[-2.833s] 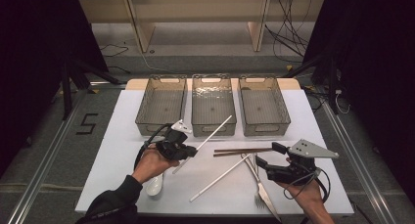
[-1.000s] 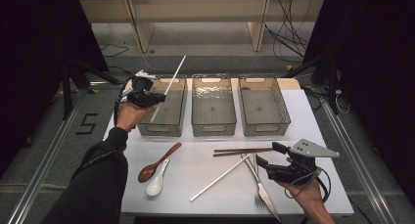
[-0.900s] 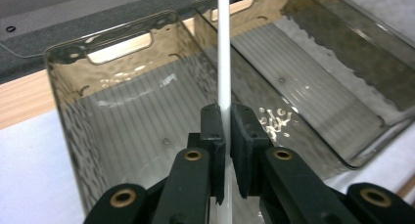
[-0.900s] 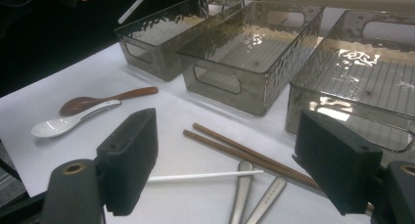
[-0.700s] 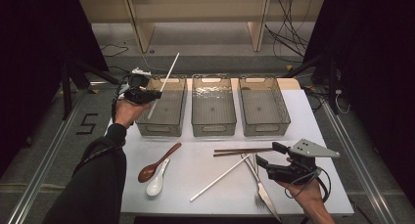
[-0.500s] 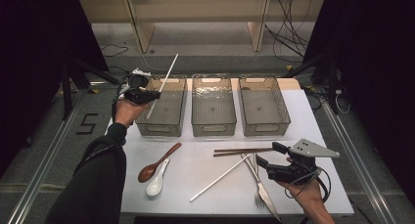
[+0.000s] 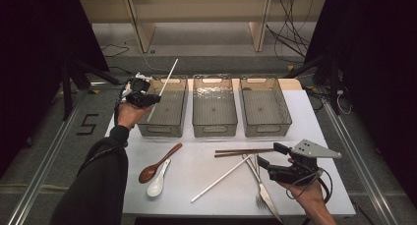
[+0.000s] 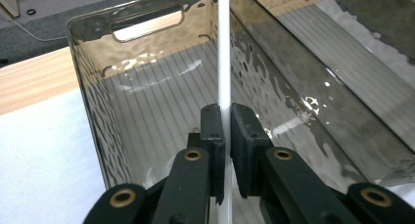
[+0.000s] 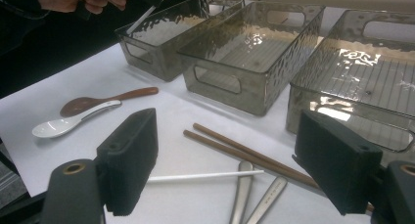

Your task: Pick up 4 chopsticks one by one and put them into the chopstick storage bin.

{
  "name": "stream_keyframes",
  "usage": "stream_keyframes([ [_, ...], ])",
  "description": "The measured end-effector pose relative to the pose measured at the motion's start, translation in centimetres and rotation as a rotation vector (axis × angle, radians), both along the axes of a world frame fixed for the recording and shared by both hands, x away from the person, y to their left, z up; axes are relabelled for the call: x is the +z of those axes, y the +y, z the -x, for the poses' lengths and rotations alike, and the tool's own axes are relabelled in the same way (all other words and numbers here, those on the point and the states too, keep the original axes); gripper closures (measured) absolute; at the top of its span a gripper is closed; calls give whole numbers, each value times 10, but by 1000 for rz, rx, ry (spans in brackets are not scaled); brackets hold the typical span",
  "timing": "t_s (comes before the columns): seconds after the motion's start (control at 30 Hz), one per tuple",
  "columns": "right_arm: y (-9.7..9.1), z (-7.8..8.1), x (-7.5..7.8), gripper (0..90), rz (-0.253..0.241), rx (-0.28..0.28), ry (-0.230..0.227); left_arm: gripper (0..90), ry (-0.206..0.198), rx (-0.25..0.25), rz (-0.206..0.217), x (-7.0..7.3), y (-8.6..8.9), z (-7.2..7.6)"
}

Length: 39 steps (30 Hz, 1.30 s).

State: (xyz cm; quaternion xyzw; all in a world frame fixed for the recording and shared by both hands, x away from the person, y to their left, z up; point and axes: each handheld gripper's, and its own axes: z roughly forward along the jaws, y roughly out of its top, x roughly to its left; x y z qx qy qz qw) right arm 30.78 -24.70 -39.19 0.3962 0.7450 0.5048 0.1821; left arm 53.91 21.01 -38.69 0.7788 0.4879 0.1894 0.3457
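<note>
Your left gripper (image 7: 150, 99) pinches the white stick (image 7: 163, 89), now lower over the left bin (image 7: 164, 129) than a second ago. Your right gripper (image 7: 268, 157) stays spread, unmoved, above the chopsticks (image 7: 243, 152).

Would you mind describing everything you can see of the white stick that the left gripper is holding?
The white stick is thin, straight, plain and smooth, plastic by the look of it. The left gripper is shut on it, the black pads pressing it from both sides partway along its length. It is tilted: its lower end dips into the leftmost bin, a clear smoky container, while its upper end sticks out past the bin's far rim. Whether the lower tip touches the bin floor I cannot tell.
</note>
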Motion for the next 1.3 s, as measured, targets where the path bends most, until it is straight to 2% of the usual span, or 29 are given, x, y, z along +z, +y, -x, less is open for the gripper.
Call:
stream_keyframes([
  [0.67, 0, 0, 0, 250, 1, 2, 1, 830, 40, 12, -22, -15, 2, -2],
  [0.83, 0, 0, 0, 250, -1, 1, 2, 824, 60, 18, -40, -19, 1, -3],
  [0.93, 0, 0, 0, 250, -2, 1, 2, 817, 70, 23, -30, -21, 2, -4],
  [1.1, 0, 0, 0, 250, -3, 0, 3, 722, 65, 36, -16, -17, 4, -1],
  [1.13, 0, 0, 0, 250, -4, 0, 3, 701, 64, 38, -2, -16, 4, -1],
  [1.3, 0, 0, 0, 250, -2, -1, 2, 554, 78, 3, 45, -7, -2, 9],
])
